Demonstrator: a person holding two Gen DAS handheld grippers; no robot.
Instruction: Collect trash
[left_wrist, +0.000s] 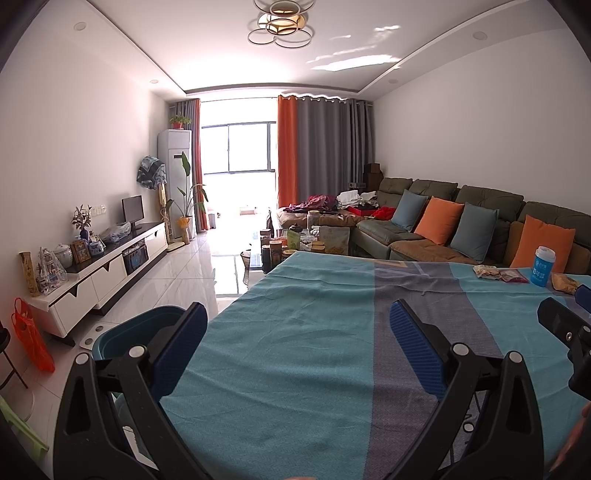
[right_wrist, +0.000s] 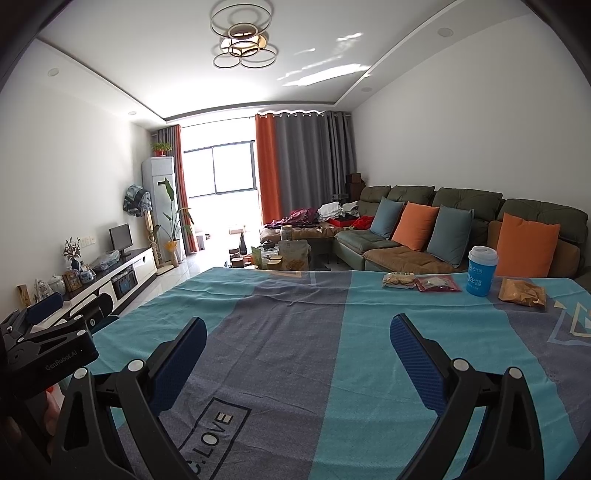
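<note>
Right wrist | both tongs apart, empty | cup, probably snack wrappers on tablecloth

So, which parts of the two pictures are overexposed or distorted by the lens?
Left wrist view: the window is blown out to white, and the ceiling edge bends from the fisheye. Right wrist view: the window also glares, sun patches lie on the ceiling, yet the blue cup on the tablecloth stays sharp.

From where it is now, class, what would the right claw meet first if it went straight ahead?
Probably nothing at first: the open right claw faces bare striped teal-and-grey tablecloth; the wrappers lie off right. Depth is unclear.
</note>
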